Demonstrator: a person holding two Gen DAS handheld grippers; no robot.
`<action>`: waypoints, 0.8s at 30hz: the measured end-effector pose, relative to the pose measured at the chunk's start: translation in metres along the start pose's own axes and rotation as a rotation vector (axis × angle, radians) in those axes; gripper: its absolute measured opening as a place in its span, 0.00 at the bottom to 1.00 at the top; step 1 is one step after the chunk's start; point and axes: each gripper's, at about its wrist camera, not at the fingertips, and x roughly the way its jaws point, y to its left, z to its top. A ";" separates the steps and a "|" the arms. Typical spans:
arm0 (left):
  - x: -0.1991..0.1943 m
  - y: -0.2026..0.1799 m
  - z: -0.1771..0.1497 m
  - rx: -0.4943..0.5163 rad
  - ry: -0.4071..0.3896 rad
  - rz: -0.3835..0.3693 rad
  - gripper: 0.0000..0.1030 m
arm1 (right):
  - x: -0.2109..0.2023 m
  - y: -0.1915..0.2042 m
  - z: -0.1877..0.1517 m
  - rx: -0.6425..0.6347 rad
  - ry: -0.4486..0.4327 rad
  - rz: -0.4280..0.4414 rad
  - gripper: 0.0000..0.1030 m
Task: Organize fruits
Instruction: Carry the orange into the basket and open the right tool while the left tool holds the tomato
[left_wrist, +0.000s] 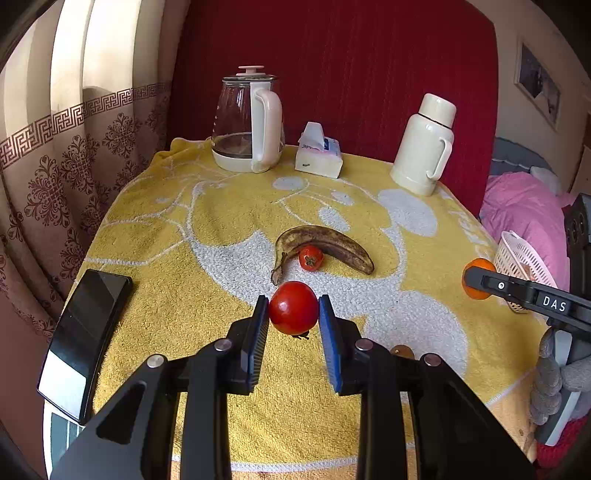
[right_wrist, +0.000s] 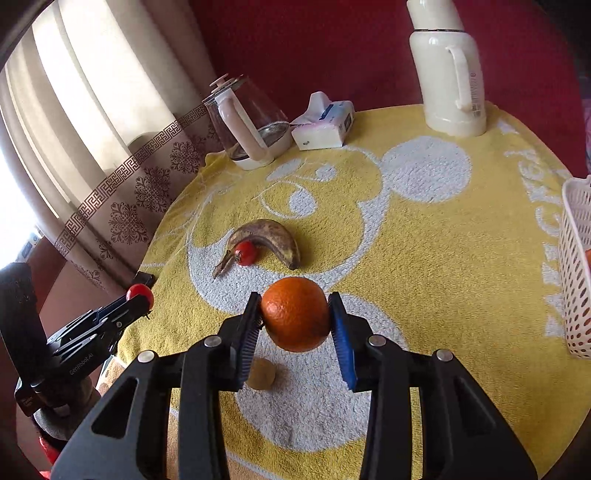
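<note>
My left gripper is shut on a red tomato and holds it just above the yellow towel. My right gripper is shut on an orange, lifted off the towel. Beyond both lies a brown-spotted banana with a small tomato tucked against its inner curve. A small brown round fruit rests on the towel under the orange. A white slotted basket stands at the table's right edge, with something orange showing inside it.
At the back stand a glass kettle, a tissue box and a cream thermos. A black phone lies at the left edge. Curtains hang to the left, and pink bedding lies beyond the right edge.
</note>
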 end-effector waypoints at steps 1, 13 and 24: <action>0.000 -0.001 0.000 0.002 -0.001 -0.001 0.27 | -0.007 -0.007 0.000 0.012 -0.012 -0.006 0.37; 0.003 -0.013 -0.004 0.031 0.011 -0.016 0.27 | -0.094 -0.109 -0.004 0.196 -0.190 -0.149 0.37; 0.006 -0.018 -0.006 0.040 0.020 -0.019 0.27 | -0.132 -0.170 -0.009 0.337 -0.282 -0.231 0.38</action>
